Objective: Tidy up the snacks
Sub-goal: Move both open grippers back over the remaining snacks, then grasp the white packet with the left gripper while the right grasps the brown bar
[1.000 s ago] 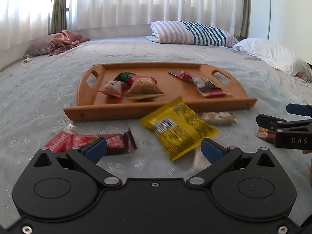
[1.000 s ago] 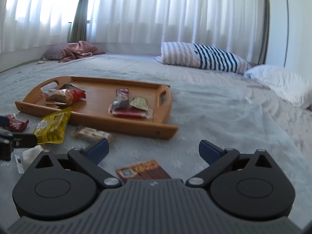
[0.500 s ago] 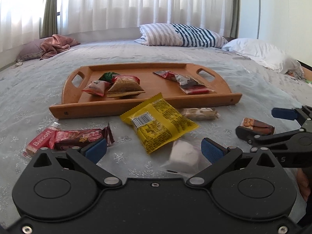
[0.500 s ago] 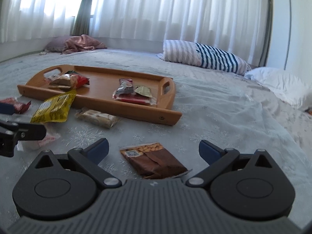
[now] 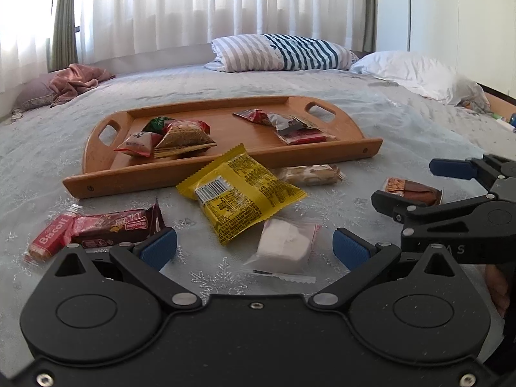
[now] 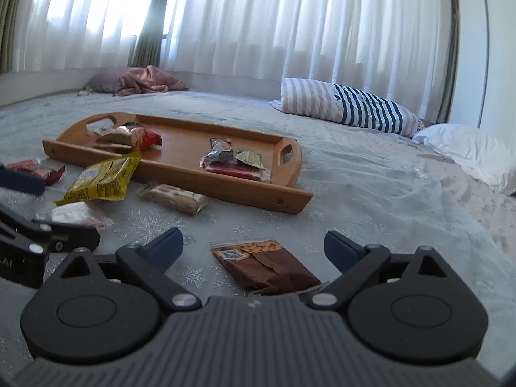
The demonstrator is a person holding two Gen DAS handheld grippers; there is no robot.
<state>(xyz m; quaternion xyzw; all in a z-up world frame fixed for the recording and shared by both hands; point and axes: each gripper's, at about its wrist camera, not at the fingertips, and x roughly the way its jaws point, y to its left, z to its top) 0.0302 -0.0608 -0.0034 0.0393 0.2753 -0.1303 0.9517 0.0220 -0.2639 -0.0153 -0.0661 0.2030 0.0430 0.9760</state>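
Brown packet (image 6: 269, 266) now nearer, between spread right claw (image 6: 253, 246) fingers.

Bright daylight pours through the sheer curtains (image 6: 290, 22) behind the bed, blown out to pure white in spots. Shadows on the bedspread (image 5: 380, 106) are soft and faint. Both my fisheye views bend hard at the edges with dark corners. Nearby stuff looks slightly soft, otherwise pretty sharp.
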